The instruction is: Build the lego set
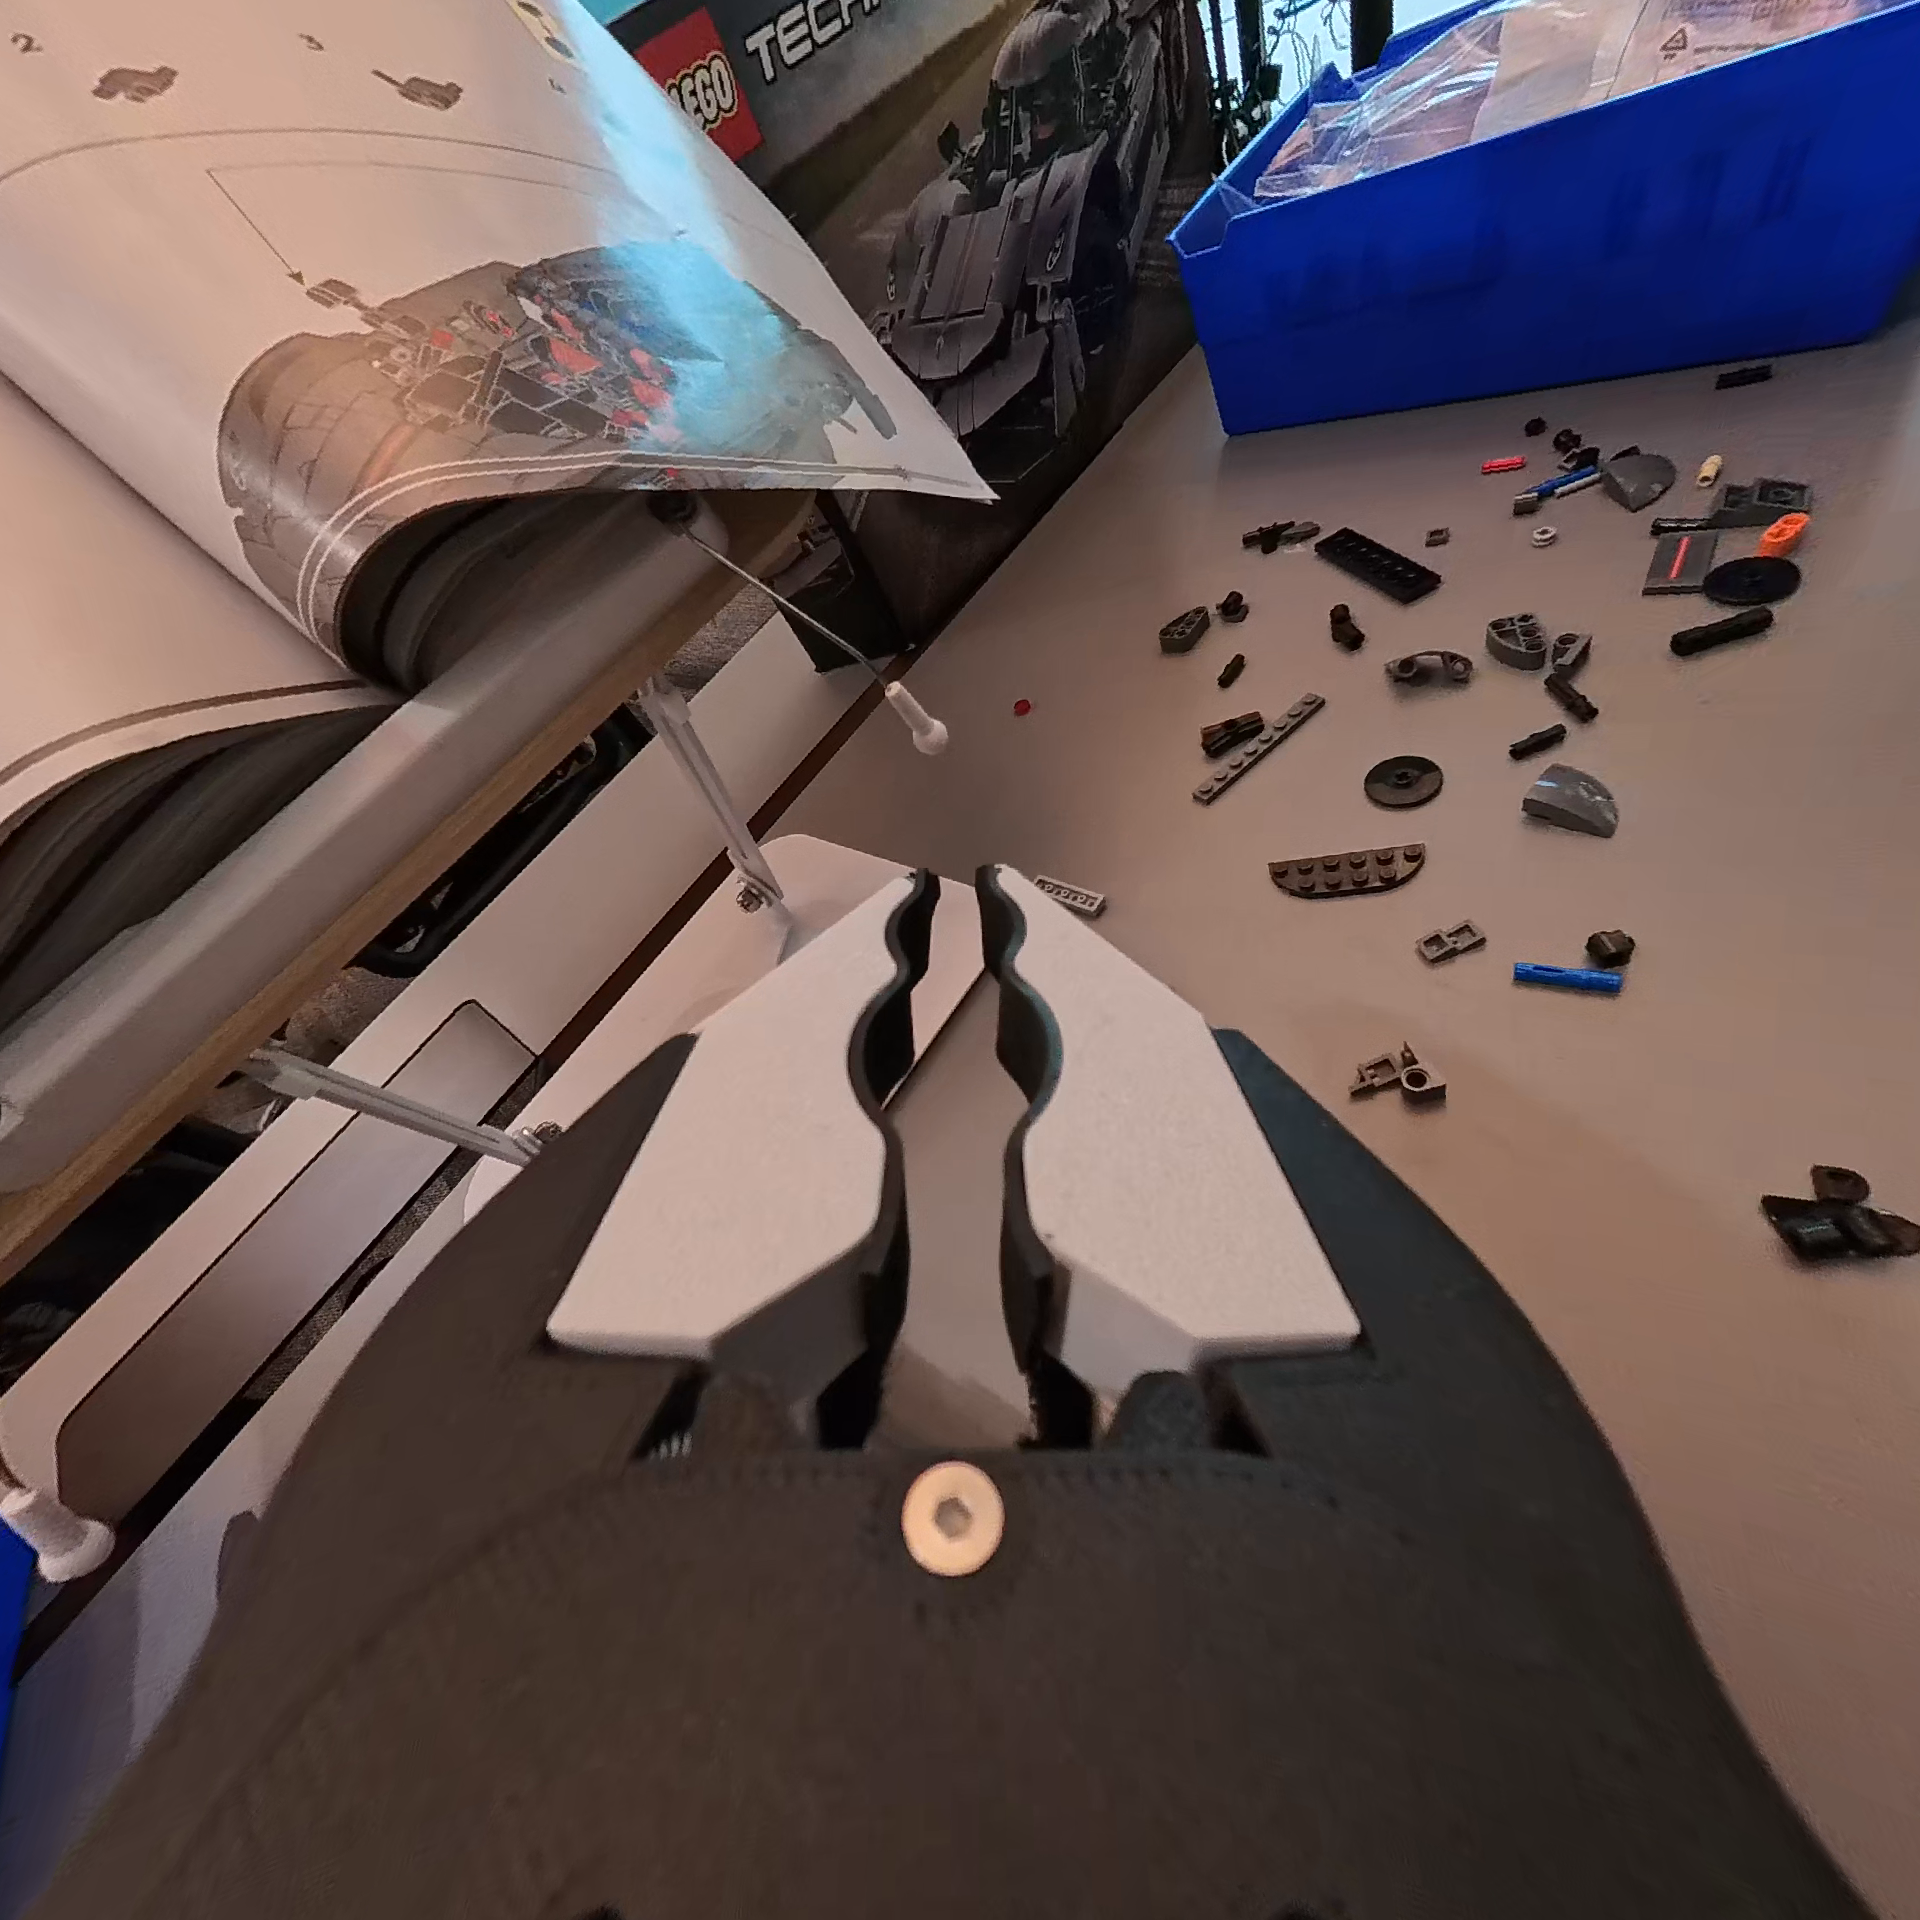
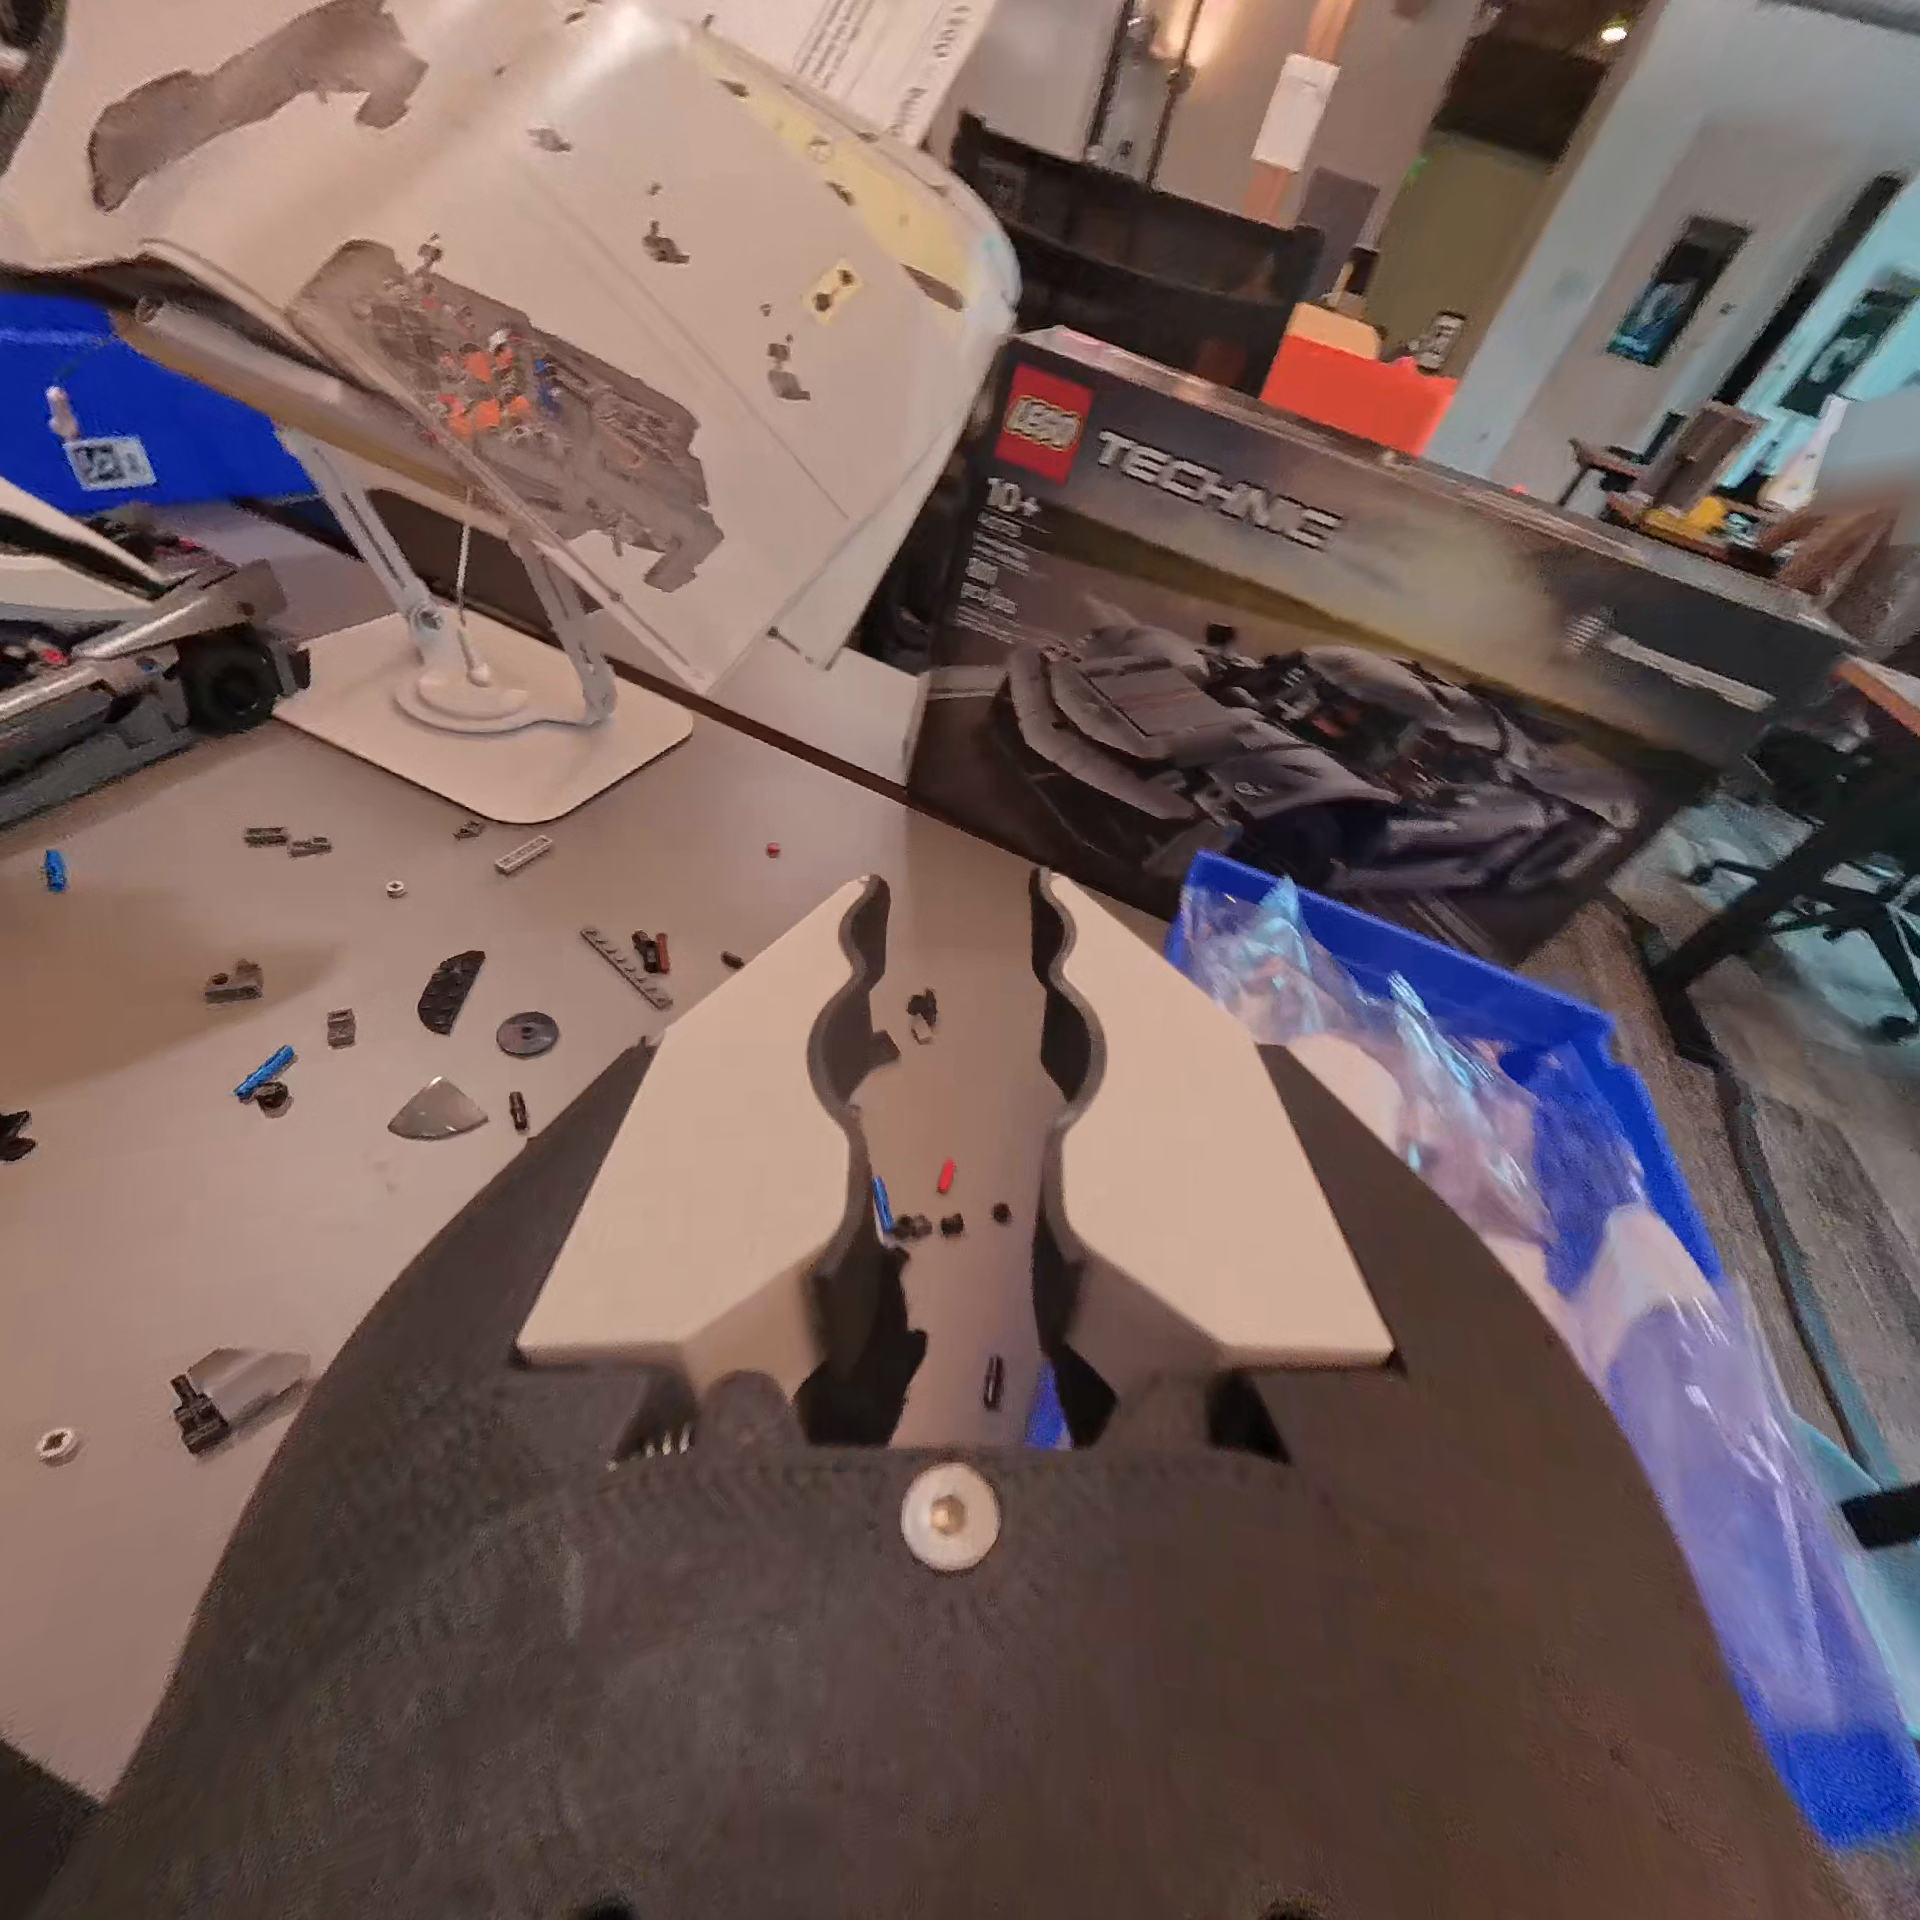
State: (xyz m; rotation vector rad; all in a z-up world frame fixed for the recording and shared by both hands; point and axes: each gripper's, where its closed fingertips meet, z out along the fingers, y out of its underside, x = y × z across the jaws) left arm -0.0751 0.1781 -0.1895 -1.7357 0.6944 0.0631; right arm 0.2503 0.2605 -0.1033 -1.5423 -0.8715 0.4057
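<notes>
Our left gripper (image 1: pixel 956 883) is empty, fingers almost together, near the propped-up instruction book (image 1: pixel 312 343) so we can read it. Our right gripper (image 2: pixel 956 894) hangs spread wide over loose lego pieces (image 2: pixel 914 1216) on the table (image 2: pixel 156 1226), ready to pick one.

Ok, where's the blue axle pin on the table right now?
In the left wrist view the blue axle pin lies on the table to the right of the left hand-held gripper, beside a small black connector and below the dark curved plate.

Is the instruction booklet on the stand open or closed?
Open: the instruction booklet shows printed pages, one curling loose above the stand.
</notes>
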